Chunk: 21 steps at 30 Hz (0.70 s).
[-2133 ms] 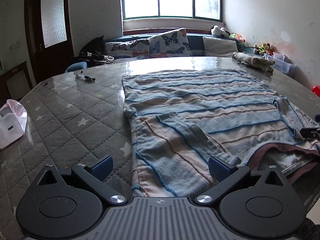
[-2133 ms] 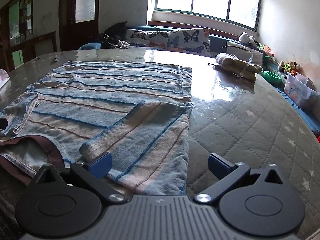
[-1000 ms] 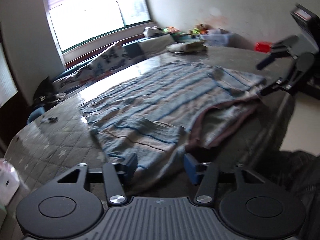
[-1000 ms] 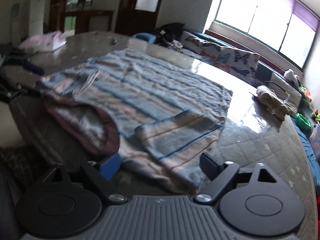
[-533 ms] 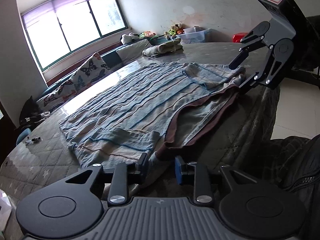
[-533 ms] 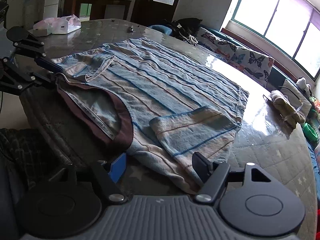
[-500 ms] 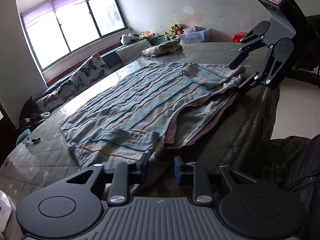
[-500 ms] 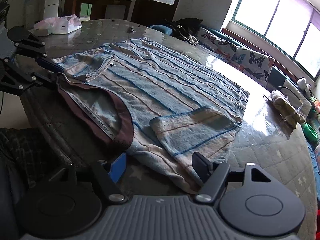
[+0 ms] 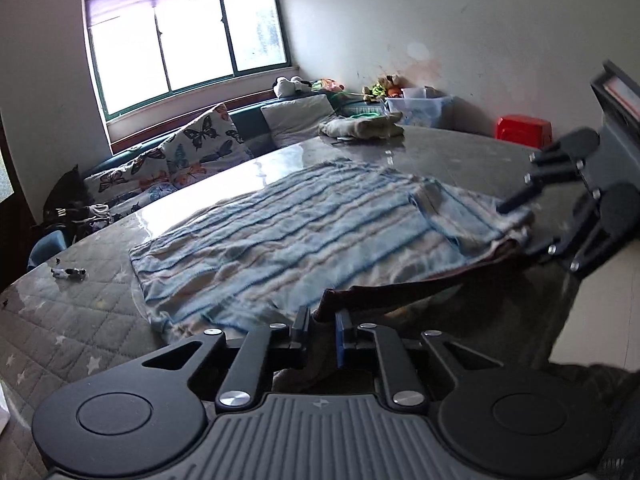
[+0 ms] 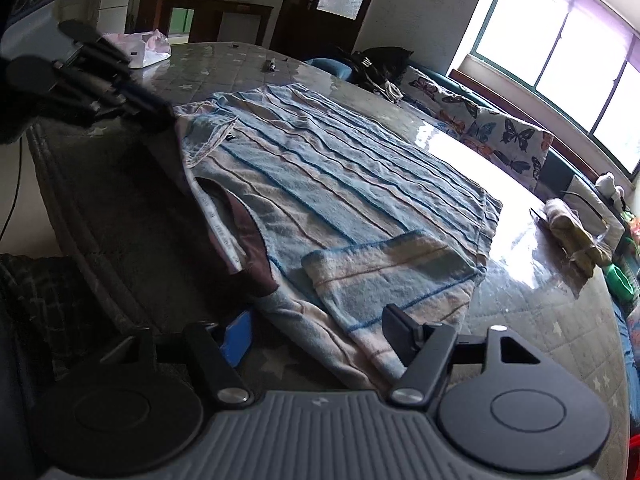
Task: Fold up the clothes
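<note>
A blue and beige striped sweater [image 9: 304, 224] lies flat on the quilted table [image 9: 68, 320], both sleeves folded in over its body. My left gripper [image 9: 322, 326] is shut on the sweater's brown-lined hem at the near left corner and holds it slightly raised. In the right wrist view the sweater [image 10: 320, 184] spreads ahead with one folded sleeve [image 10: 384, 272] near me. My right gripper [image 10: 320, 332] is open, its fingers on either side of the sweater's near edge. Each gripper shows in the other's view: the right one [image 9: 520, 216] at the far corner, the left one [image 10: 160, 114].
A folded beige garment [image 9: 360, 126] lies at the table's far edge. A small dark object [image 9: 70, 272] and a white bag [image 10: 146, 46] sit on the table. A bench with butterfly cushions [image 9: 200, 140] runs under the window. A red stool [image 9: 524, 128] stands beyond.
My left gripper has closed on the sweater's hem and lifted it a little. My right gripper has stayed open and moved in closer over the opposite corner.
</note>
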Tool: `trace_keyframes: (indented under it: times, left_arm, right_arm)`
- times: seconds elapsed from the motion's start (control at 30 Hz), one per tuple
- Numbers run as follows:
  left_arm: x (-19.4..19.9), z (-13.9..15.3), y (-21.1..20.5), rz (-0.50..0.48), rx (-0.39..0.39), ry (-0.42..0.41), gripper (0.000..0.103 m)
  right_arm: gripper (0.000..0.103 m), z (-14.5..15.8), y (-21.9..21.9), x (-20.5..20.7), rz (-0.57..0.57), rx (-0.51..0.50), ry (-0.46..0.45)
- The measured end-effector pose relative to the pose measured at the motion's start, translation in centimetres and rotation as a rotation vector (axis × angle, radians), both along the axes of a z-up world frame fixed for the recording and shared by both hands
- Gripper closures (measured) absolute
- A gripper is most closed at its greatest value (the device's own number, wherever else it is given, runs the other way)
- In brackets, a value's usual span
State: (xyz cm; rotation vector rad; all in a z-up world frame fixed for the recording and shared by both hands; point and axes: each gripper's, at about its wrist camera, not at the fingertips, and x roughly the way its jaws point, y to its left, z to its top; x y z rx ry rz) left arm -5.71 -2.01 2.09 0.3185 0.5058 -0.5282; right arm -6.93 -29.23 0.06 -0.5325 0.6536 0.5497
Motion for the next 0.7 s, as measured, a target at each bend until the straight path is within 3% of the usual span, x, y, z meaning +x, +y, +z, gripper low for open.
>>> trace_keyframes:
  times: [0.07, 0.23, 0.3, 0.4, 0.53, 0.7]
  left_arm:
    - [0.5, 0.2, 0.1, 0.002, -0.003, 0.005, 0.090]
    - [-0.3, -0.3, 0.3, -0.010, 0.020, 0.012, 0.087]
    - [-0.9, -0.6, 0.5, -0.014, 0.032, 0.010, 0.086]
    - [-1.9, -0.9, 0.7, -0.022, 0.049, 0.007, 0.084]
    - [-3.0, -1.6, 0.9, -0.015, 0.074, -0.003, 0.064]
    - [-3.6, -2.3, 1.3, -0.011, 0.103, -0.015, 0.062]
  right_arm:
    - [0.048, -0.2, 0.0, 0.5, -0.005, 0.007, 0.006]
    - [0.081, -0.1, -0.4, 2.3, -0.060, 0.056, 0.042]
    - [0.088, 0.2, -0.6, 2.9, -0.069, 0.095, 0.062]
    - [0.093, 0.8, -0.7, 3.1, -0.073, 0.134, 0.064]
    - [0.094, 1.8, -0.7, 3.4, -0.083, 0.163, 0.046]
    - [0.095, 2.8, -0.6, 3.8, -0.099, 0.186, 0.030]
